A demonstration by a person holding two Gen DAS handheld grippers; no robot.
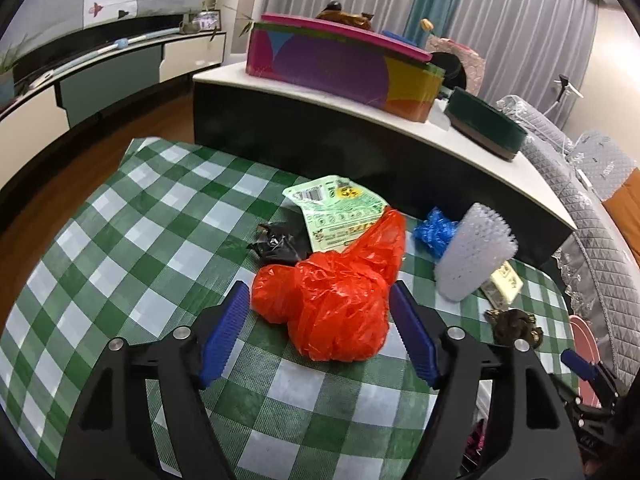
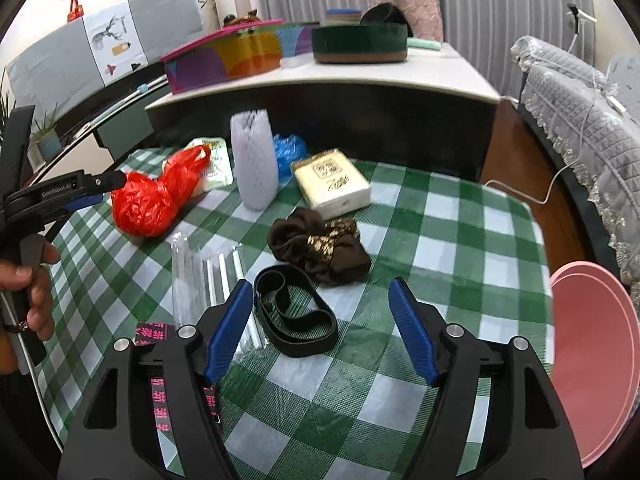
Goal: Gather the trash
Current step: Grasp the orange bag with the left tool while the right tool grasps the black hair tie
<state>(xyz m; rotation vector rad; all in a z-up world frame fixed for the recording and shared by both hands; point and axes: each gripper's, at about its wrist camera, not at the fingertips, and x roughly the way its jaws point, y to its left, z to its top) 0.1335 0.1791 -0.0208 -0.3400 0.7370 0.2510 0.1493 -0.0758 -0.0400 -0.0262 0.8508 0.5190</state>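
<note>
My left gripper (image 1: 316, 316) hangs low over the green-and-white checked tablecloth (image 1: 132, 216), its blue-padded fingers spread wide on either side of the crumpled red plastic bag (image 1: 332, 296). The bag lies on the cloth between the pads; the right pad looks to be touching its edge, the left pad is just clear of it, and nothing is clamped. Just behind the bag are a small crumpled black wrapper (image 1: 276, 244) and a flat pale green printed packet (image 1: 340, 210), the red bag lapping over the packet's near corner. To the right stand a white foam mesh sleeve (image 1: 472, 252), tilted, with a scrunched blue plastic bag (image 1: 434, 232) beside it.

My right gripper (image 2: 320, 320) also stands open and holds nothing. Between its fingers on the cloth lies a black elastic band loop (image 2: 296, 316), close to the left pad. Beyond it sits a dark brown fabric scrunchie with gold print (image 2: 320, 248), then a cream-coloured wrapped tissue pack (image 2: 332, 184). A clear plastic wrapper (image 2: 196, 276) lies left of the band, and a black strip with pink characters (image 2: 160, 396) runs under my left finger.

A round pink plastic basin (image 2: 592, 360) sits off the table's right edge; what shows of its inside holds nothing. On the raised white counter (image 2: 440, 76) behind are a multicoloured oblong box with a pink lid (image 2: 224, 56), lid on, and a dark green round tin (image 2: 360, 44); I cannot see into either.
</note>
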